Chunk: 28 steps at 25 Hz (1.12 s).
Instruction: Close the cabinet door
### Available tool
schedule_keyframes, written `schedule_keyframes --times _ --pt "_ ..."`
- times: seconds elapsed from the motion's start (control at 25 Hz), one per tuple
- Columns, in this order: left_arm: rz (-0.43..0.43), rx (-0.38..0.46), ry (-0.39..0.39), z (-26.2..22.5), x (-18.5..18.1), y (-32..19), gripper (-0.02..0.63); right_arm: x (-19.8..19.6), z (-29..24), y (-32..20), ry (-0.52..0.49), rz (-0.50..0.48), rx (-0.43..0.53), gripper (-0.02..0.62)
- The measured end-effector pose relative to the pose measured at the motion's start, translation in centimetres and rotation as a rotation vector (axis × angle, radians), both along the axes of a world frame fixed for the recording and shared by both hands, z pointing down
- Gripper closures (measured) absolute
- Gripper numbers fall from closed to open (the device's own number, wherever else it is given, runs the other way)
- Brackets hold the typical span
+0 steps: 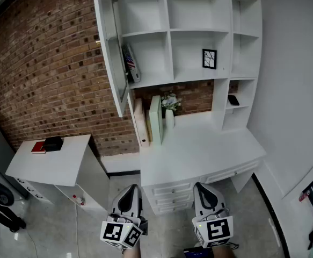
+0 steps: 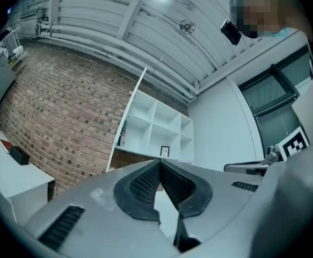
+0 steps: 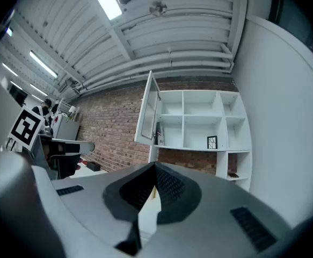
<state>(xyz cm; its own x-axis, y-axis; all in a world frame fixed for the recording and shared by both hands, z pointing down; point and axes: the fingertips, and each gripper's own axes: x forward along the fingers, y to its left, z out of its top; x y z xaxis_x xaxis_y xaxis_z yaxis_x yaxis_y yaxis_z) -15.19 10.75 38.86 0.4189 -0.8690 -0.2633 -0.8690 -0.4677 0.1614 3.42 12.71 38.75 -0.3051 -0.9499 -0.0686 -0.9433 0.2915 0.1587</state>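
Note:
The white wall cabinet (image 1: 169, 31) hangs above a white desk. Its left door (image 1: 110, 52) stands swung out toward me, edge-on, with a glass panel. My left gripper (image 1: 130, 188) and right gripper (image 1: 201, 187) are low in the head view, in front of the desk drawers and far below the door. Both are shut with nothing between the jaws. The door (image 2: 128, 117) also shows open in the left gripper view, beyond the closed jaw tips (image 2: 159, 163). In the right gripper view the door (image 3: 147, 109) is again open, above that gripper's tips (image 3: 155, 166).
On the desk (image 1: 210, 149) upright books (image 1: 155, 120) and a vase of flowers (image 1: 170, 109) stand below the door. A framed picture (image 1: 209, 58) sits on a shelf. A low white table (image 1: 51, 160) with a red book and black box stands left, against the brick wall.

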Motion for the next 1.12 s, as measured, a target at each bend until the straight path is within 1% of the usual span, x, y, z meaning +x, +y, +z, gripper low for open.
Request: schedule_keyframes --times 0.32,0.52,0.64,0.76,0.84,0.92,1.12 --pt "0.014 -0.012 0.015 0.4 -0.7 -0.6 0.592 -0.9 0.2 -0.8 0.016 -0.009 -0.008 0.595" --pt "0.016 -0.033 0.017 1.0 -0.9 -1.1 0.594 -0.9 0.4 -0.9 -0.034 -0.028 -0.017 0.594" --pt "0.011 -0.042 0.019 1.7 -1.0 -1.6 0.592 -0.7 0.6 -1.2 -0.036 -0.034 -0.024 0.594" --pt "0.023 -0.038 0.038 1.9 -0.9 -2.5 0.594 -0.9 1.1 -2.0 -0.049 -0.074 -0.040 0.594" --pt "0.026 -0.034 0.048 1.9 -0.8 -3.6 0.592 -1.1 1.3 -2.8 -0.089 -0.110 -0.054 0.594" --pt "0.020 -0.035 0.048 2.1 -0.9 -5.3 0.592 -1.0 1.6 -4.1 -0.106 -0.131 -0.067 0.594" --pt "-0.033 -0.021 0.038 1.5 -1.7 -11.1 0.592 -0.7 2.2 -10.1 -0.044 -0.107 -0.071 0.594"
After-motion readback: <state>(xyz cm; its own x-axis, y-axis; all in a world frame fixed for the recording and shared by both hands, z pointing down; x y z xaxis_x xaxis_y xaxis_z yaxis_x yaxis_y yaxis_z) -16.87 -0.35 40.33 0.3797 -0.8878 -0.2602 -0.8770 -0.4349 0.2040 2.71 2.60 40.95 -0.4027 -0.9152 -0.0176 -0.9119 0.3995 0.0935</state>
